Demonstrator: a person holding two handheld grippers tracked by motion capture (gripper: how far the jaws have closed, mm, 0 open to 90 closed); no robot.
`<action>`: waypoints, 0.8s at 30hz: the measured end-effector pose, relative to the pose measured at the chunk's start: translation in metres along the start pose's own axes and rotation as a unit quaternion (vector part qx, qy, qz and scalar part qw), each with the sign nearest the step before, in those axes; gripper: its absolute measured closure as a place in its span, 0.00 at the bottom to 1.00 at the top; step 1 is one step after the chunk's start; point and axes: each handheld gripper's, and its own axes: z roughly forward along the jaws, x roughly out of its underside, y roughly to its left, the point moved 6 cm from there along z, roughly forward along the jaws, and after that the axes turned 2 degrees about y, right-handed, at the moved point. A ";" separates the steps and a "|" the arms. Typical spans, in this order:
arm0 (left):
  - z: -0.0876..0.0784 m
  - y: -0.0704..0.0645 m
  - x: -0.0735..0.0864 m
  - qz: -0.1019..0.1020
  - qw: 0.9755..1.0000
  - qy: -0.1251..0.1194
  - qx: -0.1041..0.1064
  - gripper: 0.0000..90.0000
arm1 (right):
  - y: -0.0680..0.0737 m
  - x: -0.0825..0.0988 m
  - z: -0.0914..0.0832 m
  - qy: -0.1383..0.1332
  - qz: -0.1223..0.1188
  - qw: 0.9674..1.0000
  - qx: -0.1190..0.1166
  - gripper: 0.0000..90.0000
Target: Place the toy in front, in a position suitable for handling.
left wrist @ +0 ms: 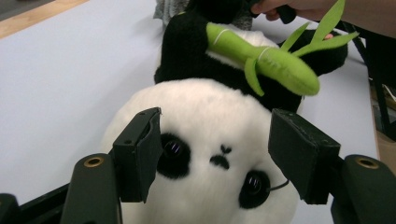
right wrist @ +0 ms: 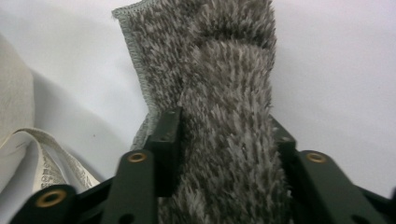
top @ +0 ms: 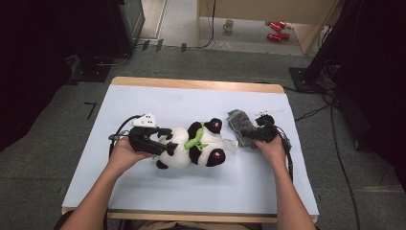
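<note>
Grey fuzzy cloth (right wrist: pixel 224 116), soft and limp, sat pinched in right gripper (right wrist: pixel 224 140); left gripper (left wrist: pixel 215 158) stood released astride plush panda's (left wrist: pixel 210 130) squashy head.

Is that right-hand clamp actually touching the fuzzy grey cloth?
Touching. In the right gripper view the right gripper has both black jaws pressed into the grey cloth, whose pile bulges between them.

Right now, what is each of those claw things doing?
Left gripper: open, jaws either side of the plush panda's head, not pressing it.
Right gripper: closed on the grey fuzzy cloth.
</note>
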 end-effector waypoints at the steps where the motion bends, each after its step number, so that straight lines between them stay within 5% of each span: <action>1: -0.002 0.001 0.001 -0.001 1.000 -0.002 -0.001 0.38 | 0.002 0.000 0.000 0.003 0.000 1.000 -0.002 0.73; 7: -0.002 0.001 0.004 0.004 1.000 -0.011 0.004 0.37 | 0.006 -0.001 -0.003 0.011 0.004 1.000 0.004 0.82; 15: 0.008 -0.007 -0.003 0.014 1.000 -0.007 0.008 0.36 | 0.008 -0.003 -0.010 0.019 0.018 1.000 0.000 0.83; 24: -0.020 0.015 0.011 -0.009 1.000 -0.016 0.006 0.39 | 0.011 -0.005 -0.024 0.002 0.029 0.999 -0.016 0.83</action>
